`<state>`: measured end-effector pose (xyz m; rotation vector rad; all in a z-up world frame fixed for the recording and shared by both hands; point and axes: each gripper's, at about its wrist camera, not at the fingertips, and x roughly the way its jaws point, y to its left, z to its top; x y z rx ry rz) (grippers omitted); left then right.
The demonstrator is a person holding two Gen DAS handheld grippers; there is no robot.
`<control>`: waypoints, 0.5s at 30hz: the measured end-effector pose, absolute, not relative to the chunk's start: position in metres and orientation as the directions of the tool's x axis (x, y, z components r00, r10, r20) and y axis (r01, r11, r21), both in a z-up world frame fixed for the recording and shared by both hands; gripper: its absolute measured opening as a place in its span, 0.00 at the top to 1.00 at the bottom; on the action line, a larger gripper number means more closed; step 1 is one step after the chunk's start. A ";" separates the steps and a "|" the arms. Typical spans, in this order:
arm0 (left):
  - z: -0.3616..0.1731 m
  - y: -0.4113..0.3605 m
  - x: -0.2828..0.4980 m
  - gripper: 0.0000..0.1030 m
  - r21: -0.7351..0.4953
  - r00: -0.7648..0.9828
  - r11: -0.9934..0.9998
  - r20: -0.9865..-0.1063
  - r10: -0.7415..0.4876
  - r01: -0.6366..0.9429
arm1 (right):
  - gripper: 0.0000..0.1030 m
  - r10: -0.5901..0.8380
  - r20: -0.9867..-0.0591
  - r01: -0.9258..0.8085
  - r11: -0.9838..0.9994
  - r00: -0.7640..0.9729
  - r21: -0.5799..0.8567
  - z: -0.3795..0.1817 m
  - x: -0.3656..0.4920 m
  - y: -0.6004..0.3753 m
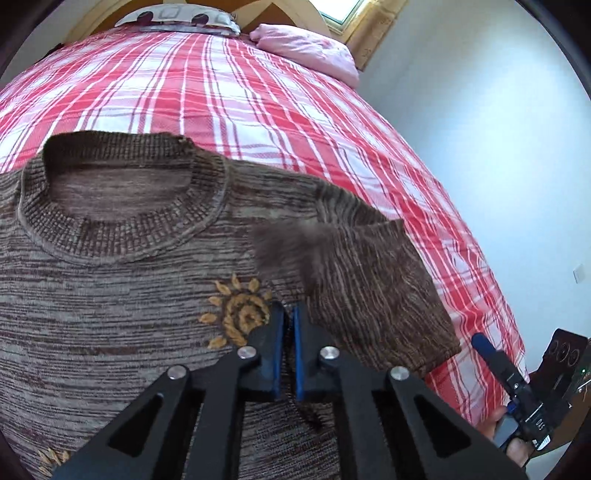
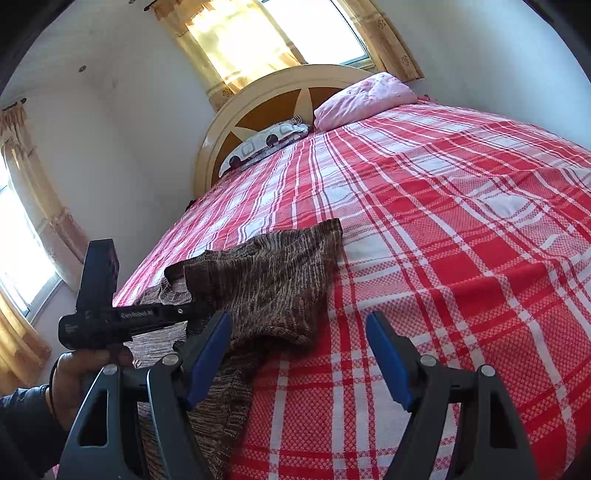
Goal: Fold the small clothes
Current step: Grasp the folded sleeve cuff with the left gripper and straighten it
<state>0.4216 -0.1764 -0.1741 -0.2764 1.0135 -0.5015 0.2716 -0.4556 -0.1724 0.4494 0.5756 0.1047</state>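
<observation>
A brown marled knit sweater [image 1: 110, 295] lies flat on the red plaid bedcover [image 1: 240, 110], collar toward the headboard, with an orange embroidered sun [image 1: 242, 317] on its chest. Its right sleeve [image 1: 369, 280] is doubled over, and one corner is blurred. My left gripper [image 1: 289, 325] is over the chest beside the sun. Its blue pads are shut, and the sleeve's edge runs into them. My right gripper [image 2: 299, 354] hovers open over the sweater's [image 2: 266, 288] right edge and the cover, with nothing between its fingers. One of its fingertips [image 1: 484, 341] shows at the bed's right side.
A pink pillow [image 2: 365, 98] and a patterned pillow [image 2: 266, 142] lie against the cream headboard [image 2: 258, 92]. Curtained windows [image 2: 295, 33] are behind and left of the bed. A white wall [image 1: 480, 129] runs close along the bed's right side. A hand [image 2: 74, 376] holds the left tool.
</observation>
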 end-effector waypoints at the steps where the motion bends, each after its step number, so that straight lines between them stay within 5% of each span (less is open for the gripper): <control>1: -0.172 -0.174 0.422 0.96 -0.452 0.431 0.851 -0.734 -0.525 0.267 | 0.26 0.219 -0.500 0.026 0.899 0.837 0.438 -0.172 0.271 -0.456; 9: -0.166 -0.161 0.426 0.96 -0.471 0.416 0.841 -0.731 -0.541 0.267 | 0.26 0.217 -0.508 0.031 0.900 0.833 0.435 -0.174 0.272 -0.455; 10: -0.169 -0.162 0.425 0.91 -0.463 0.422 0.850 -0.738 -0.527 0.252 | 0.26 0.216 -0.510 0.032 0.900 0.833 0.434 -0.174 0.272 -0.455; 13: -0.180 -0.160 0.425 0.41 -0.517 0.393 0.834 -0.738 -0.548 0.193 | 0.26 0.215 -0.512 0.034 0.901 0.832 0.433 -0.174 0.273 -0.454; 15: -0.181 -0.161 0.419 0.29 -0.553 0.419 0.807 -0.695 -0.584 0.207 | 0.26 0.214 -0.510 0.035 0.900 0.833 0.435 -0.174 0.272 -0.455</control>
